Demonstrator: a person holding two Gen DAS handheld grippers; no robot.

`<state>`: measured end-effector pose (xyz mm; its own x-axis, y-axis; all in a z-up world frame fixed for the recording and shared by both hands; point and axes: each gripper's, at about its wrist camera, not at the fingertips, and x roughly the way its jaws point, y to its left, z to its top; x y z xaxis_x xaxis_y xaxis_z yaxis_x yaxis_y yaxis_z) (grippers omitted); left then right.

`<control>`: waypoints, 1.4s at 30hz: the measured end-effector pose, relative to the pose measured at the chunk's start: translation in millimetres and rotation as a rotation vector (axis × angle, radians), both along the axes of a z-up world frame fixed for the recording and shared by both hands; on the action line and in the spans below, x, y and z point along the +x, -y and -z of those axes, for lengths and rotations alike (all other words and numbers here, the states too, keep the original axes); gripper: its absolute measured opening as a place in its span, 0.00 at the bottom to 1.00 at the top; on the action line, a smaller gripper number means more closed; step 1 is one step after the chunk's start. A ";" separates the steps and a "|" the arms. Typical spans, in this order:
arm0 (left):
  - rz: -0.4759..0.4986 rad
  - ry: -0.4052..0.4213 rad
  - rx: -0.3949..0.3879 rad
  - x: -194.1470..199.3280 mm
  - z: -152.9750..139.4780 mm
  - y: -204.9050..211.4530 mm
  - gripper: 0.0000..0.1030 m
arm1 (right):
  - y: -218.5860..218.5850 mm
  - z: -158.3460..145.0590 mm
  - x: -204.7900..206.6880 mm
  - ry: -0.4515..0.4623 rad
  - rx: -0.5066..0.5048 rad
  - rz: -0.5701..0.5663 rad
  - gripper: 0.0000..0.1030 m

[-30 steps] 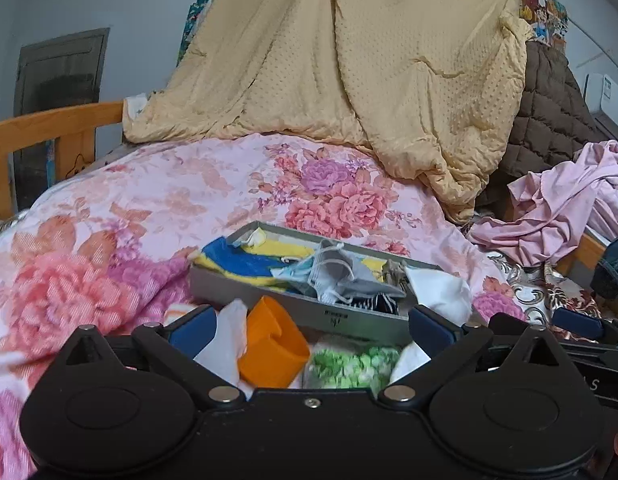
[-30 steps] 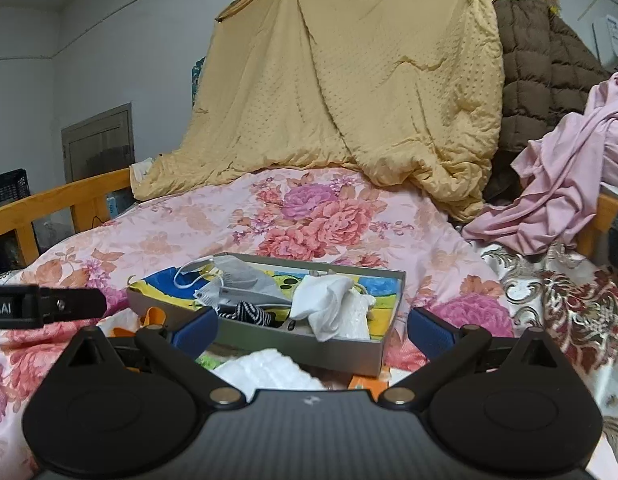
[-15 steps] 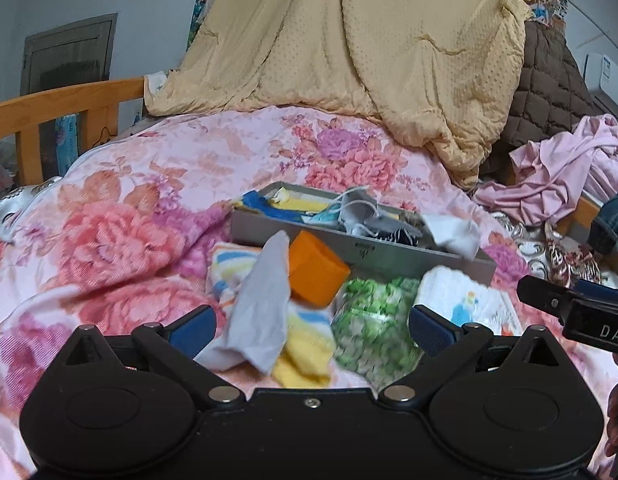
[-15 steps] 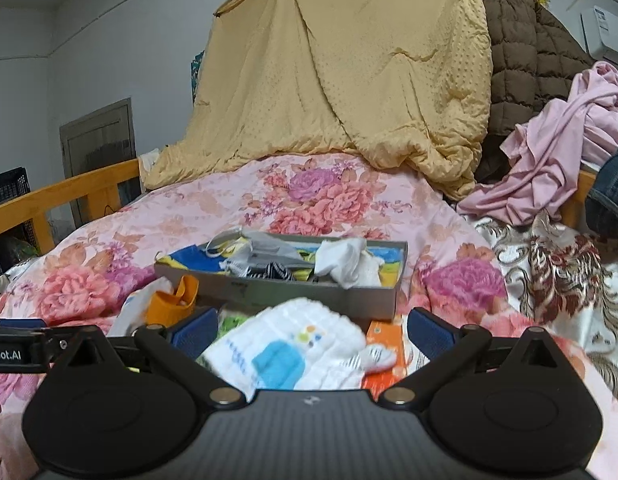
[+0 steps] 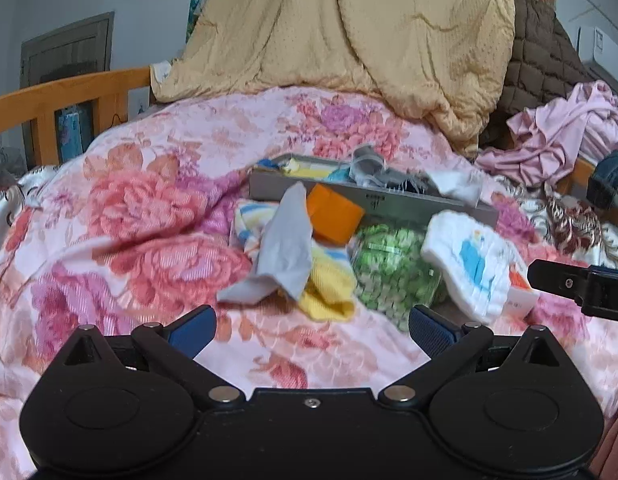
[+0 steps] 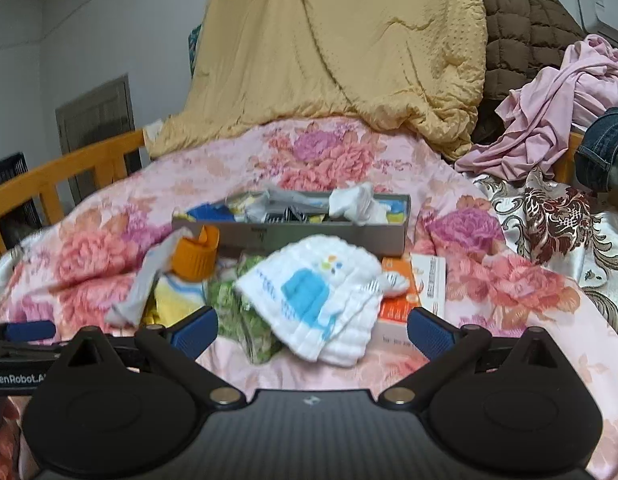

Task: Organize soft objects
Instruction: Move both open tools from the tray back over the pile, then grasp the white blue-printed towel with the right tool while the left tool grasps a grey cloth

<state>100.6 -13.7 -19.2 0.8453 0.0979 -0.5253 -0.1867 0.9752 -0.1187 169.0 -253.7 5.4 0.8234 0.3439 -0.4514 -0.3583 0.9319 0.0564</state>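
Left tongs: blue pads spread wide, nothing between them, held low over the floral quilt of the bed. Right tongs: likewise spread and empty, their near edge close to the white padded cloth. Heap of soft objects lay on the quilt at 12 o'clock of both tongs, just in front of a shallow grey tray. Heap contents, left wrist view: grey sock, draped over a yellow and striped cloth; orange cup-shaped item at the sock's 1 o'clock, touching it; green patterned bundle at the heap's centre; white padded cloth with a blue print at 3 o'clock of the bundle, overlapping it. Orange and white carton lay partly under the white cloth's right side, seen in the right wrist view. Tray contents: white cloth hanging over its rim, grey fabric, a black-and-white striped piece, blue and yellow items; exact kinds could not be told. Background: tan quilted blanket piled at 12 o'clock, brown padded coat and pink garment at 2 o'clock, wooden bed rail at 10 o'clock. Frames slightly blurred.
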 end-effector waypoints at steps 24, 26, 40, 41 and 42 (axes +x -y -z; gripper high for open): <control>-0.059 -0.058 -0.016 -0.5 20.0 -18.9 0.99 | -25.2 13.9 -0.4 -0.028 -0.092 -0.090 1.00; -0.062 -0.056 -0.022 1.4 20.8 -20.7 0.99 | -25.4 14.6 1.2 -0.032 -0.089 -0.092 1.00; -0.016 -0.031 -0.025 24.5 20.0 -25.7 0.99 | -38.8 17.5 18.8 -0.026 -0.107 -0.128 1.00; -0.008 -0.029 -0.018 26.6 20.0 -26.2 0.99 | -40.0 17.0 22.4 -0.020 -0.111 -0.129 1.00; -0.002 -0.027 -0.010 28.7 20.0 -26.8 0.99 | -41.0 16.7 24.9 -0.016 -0.114 -0.131 1.00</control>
